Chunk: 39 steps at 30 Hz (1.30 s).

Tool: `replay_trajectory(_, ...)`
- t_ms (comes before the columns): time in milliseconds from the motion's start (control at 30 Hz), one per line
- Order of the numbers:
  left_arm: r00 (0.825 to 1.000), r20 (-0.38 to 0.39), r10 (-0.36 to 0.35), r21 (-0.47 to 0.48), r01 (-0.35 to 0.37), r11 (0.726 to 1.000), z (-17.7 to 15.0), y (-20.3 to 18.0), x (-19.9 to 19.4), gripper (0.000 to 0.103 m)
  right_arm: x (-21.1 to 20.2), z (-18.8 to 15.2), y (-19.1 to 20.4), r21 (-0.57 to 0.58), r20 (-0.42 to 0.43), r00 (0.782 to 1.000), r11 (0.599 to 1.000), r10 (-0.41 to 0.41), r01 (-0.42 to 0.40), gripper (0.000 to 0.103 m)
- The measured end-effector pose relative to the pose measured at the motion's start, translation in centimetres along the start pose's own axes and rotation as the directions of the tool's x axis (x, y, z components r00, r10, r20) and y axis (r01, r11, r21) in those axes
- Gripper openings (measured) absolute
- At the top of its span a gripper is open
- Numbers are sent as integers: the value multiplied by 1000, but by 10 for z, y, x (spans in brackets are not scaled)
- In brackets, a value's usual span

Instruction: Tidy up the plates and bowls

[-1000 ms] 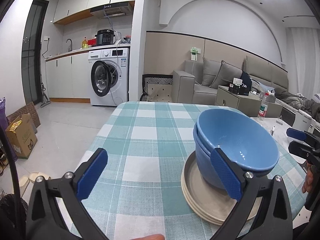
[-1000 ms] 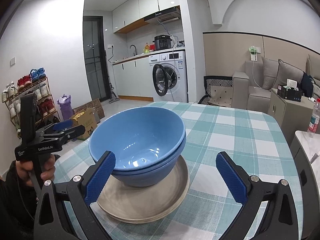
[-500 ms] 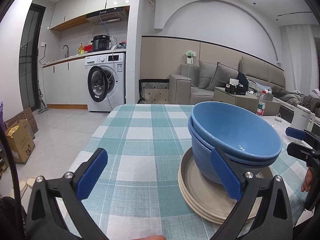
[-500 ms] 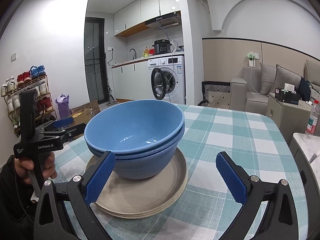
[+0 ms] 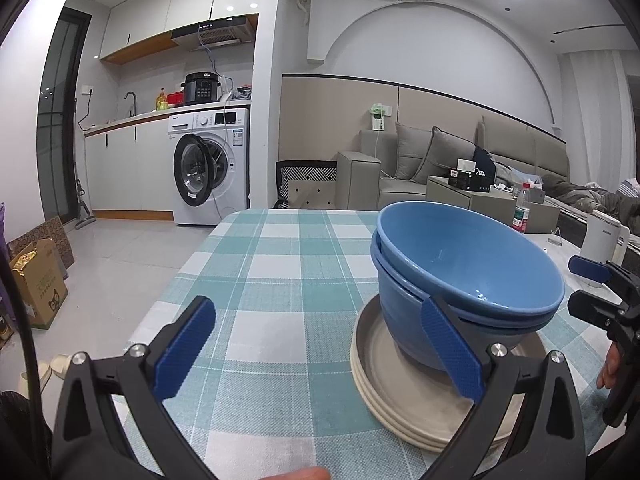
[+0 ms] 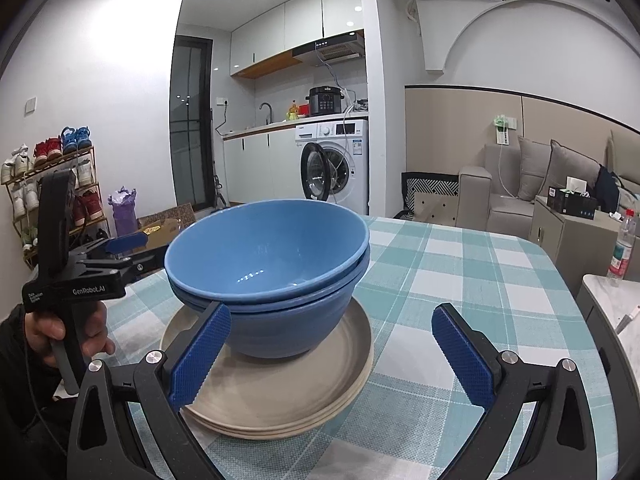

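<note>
Two nested blue bowls (image 5: 464, 276) stand on a stack of beige plates (image 5: 384, 376) on the checked tablecloth; they also show in the right wrist view, bowls (image 6: 272, 264) on plates (image 6: 296, 392). My left gripper (image 5: 316, 352) is open and empty, its right finger just in front of the bowls. My right gripper (image 6: 328, 352) is open and empty, its left finger in front of the bowls and plates. Each gripper shows in the other's view, the left one (image 6: 104, 264) and the right one (image 5: 600, 288).
The table (image 5: 272, 272) with the teal checked cloth stretches away toward a washing machine (image 5: 212, 168) and a sofa (image 5: 432, 168). A white kettle (image 5: 604, 236) and a bottle (image 5: 520, 208) stand to the right. A shoe rack (image 6: 52, 184) stands at the left wall.
Both grippers have dropped lower and tilted up, so the bowls and plates are seen more from the side. The bowls and plates have not moved. Both grippers stay open.
</note>
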<state>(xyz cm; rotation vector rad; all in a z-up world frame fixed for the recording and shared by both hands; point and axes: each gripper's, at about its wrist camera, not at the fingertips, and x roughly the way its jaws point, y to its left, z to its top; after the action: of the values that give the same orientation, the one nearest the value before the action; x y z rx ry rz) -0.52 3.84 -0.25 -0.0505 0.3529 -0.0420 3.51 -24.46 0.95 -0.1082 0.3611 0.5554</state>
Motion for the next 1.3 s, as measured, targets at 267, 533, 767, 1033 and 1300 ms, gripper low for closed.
replay_trajectory(267, 1000, 14, -3, 14, 3, 1000, -2, -3, -3, 103, -3, -2, 0, -3, 20, 1000, 1000, 12, -12, 102)
replay_trajectory(533, 1000, 12, -3, 6, 3, 1000, 0, -2, -3, 103, -3, -2, -4, 10, 24, 1000, 1000, 20, -20, 102)
replay_trajectory(767, 1000, 13, 0, 8, 0, 1000, 0, -2, -3, 103, -2, -2, -4, 8, 22, 1000, 1000, 21, -22, 102)
replay_trajectory(1033, 1000, 16, 2, 11, -2, 1000, 0, 1, -4, 103, -2, -3, -4, 3, 23, 999, 1000, 22, -22, 102)
replay_trajectory(1300, 1000, 18, 0, 10, 0, 1000, -1, -1, -5, 103, -2, -3, -3, 2, 24, 999, 1000, 22, -22, 102)
